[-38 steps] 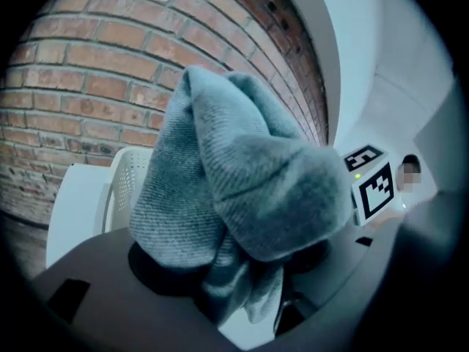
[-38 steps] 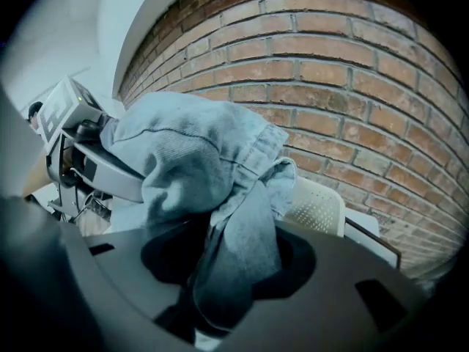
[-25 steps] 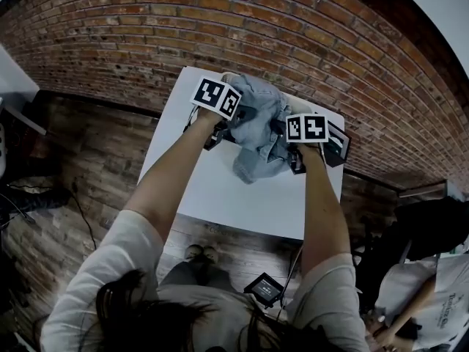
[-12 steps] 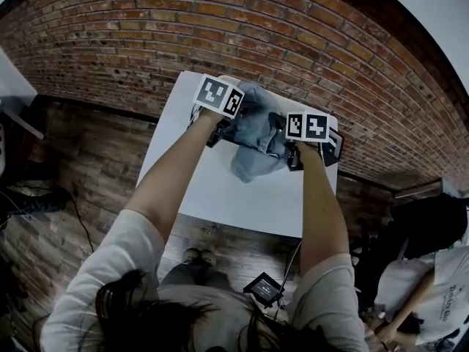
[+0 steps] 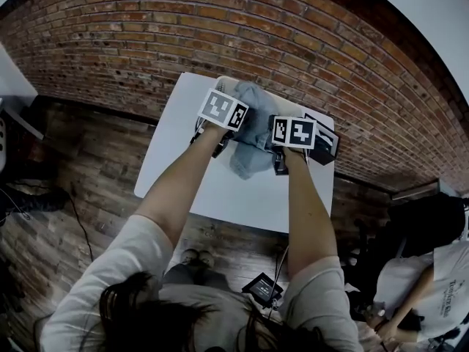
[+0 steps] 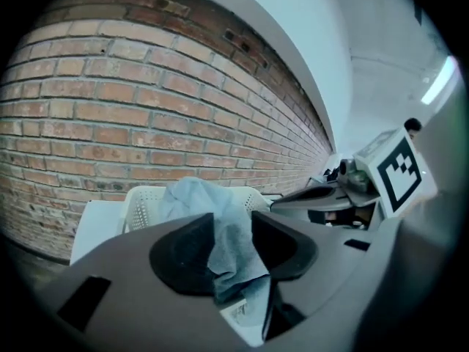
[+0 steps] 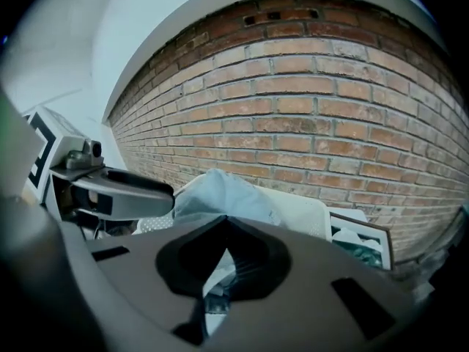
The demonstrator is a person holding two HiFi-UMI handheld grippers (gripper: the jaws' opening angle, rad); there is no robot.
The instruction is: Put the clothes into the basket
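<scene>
A light-blue denim garment (image 5: 249, 134) hangs bunched between my two grippers, above the far end of the white table (image 5: 220, 189). My left gripper (image 5: 231, 133) has just been closing and is shut on a fold of the garment (image 6: 220, 218), which fills the gap between its jaws. My right gripper (image 5: 272, 147) has also just closed and pinches a thin edge of the cloth (image 7: 220, 196). The white perforated basket (image 6: 145, 205) stands just behind the garment, against the brick wall. It is mostly hidden in the head view. Its right side (image 7: 311, 213) shows in the right gripper view.
A dark framed picture (image 5: 324, 142) lies at the table's far right corner, next to the basket (image 7: 363, 242). The brick wall (image 5: 308, 42) rises directly behind. A second person (image 5: 432, 292) stands at the lower right, and a small black device (image 5: 264, 288) lies on the wooden floor.
Both grippers have risen and moved toward the far end of the table, drawing closer together. The garment has lifted off the table and bunched up between them.
</scene>
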